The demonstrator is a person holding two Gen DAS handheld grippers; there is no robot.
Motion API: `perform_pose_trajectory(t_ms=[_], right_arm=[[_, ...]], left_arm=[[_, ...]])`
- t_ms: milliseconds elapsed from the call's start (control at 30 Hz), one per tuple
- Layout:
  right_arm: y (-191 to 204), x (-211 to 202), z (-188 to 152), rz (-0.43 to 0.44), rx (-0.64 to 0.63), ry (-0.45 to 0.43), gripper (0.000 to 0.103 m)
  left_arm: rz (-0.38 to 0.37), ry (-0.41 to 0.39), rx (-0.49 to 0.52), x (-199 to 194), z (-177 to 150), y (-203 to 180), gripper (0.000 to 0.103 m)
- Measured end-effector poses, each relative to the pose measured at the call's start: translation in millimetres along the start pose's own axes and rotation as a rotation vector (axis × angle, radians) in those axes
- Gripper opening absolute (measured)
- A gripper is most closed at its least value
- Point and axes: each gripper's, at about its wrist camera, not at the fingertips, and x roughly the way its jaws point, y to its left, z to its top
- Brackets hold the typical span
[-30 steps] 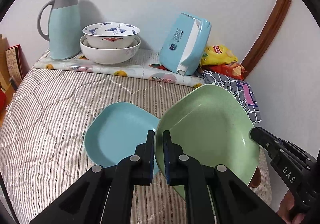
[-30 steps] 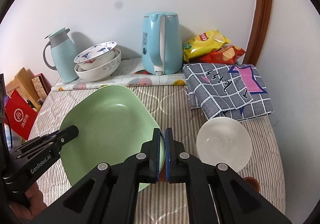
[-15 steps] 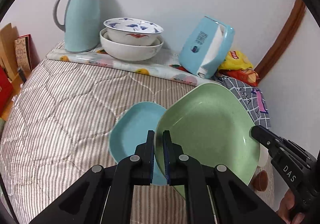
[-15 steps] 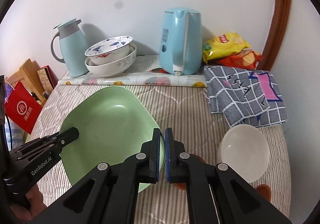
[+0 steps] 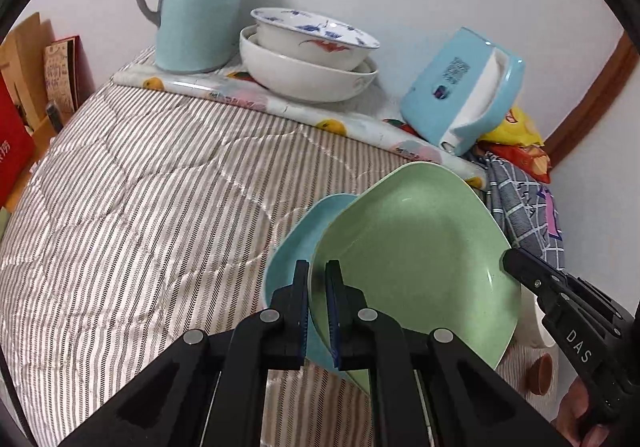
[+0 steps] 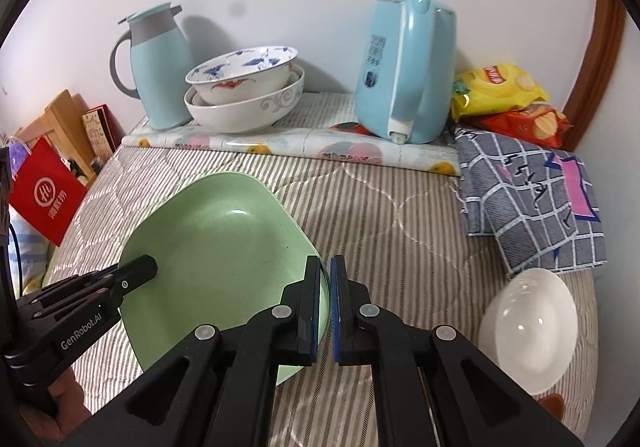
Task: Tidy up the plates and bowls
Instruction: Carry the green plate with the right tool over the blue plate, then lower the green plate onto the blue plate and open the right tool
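– What's changed?
– The pale green squarish plastic plate (image 5: pixel 416 247), pinched at opposite rims by left gripper (image 5: pixel 317 311) and right gripper (image 6: pixel 325 307), now overlaps the light blue plate (image 5: pixel 292 243), lower centre.
– Nearly stacked, then.

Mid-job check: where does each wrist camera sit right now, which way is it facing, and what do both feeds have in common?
Left wrist view: rides the left gripper, clamped on the near-left rim of the green plate; looks toward the back wall, thermos and stacked bowls; the right gripper shows at right, the blue plate beneath.
Right wrist view: rides the right gripper, clamped on the opposite rim; faces the kettle and white bowl; the left gripper shows at left.
Shared: green plate, thermos, stacked bowls, kettle.
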Motion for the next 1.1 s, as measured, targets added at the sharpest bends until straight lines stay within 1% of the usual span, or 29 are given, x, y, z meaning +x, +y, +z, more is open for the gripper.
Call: perform_pose_trajectory(t_ms=[400, 833, 1100], right_arm=[[5, 40, 7, 0.020, -0.012, 0.037, 0.006], [9, 62, 7, 0.001, -0.034, 0.065, 0.007], [10, 68, 8, -0.002, -0.024, 0.063, 0.010]], left_arm=[[0.007, 0.051, -0.026, 29, 0, 15, 0.009], [0.005, 0.071, -0.022, 35, -3, 20, 0.009], [-0.018, 0.074, -0.016, 30, -3, 20, 0.012]])
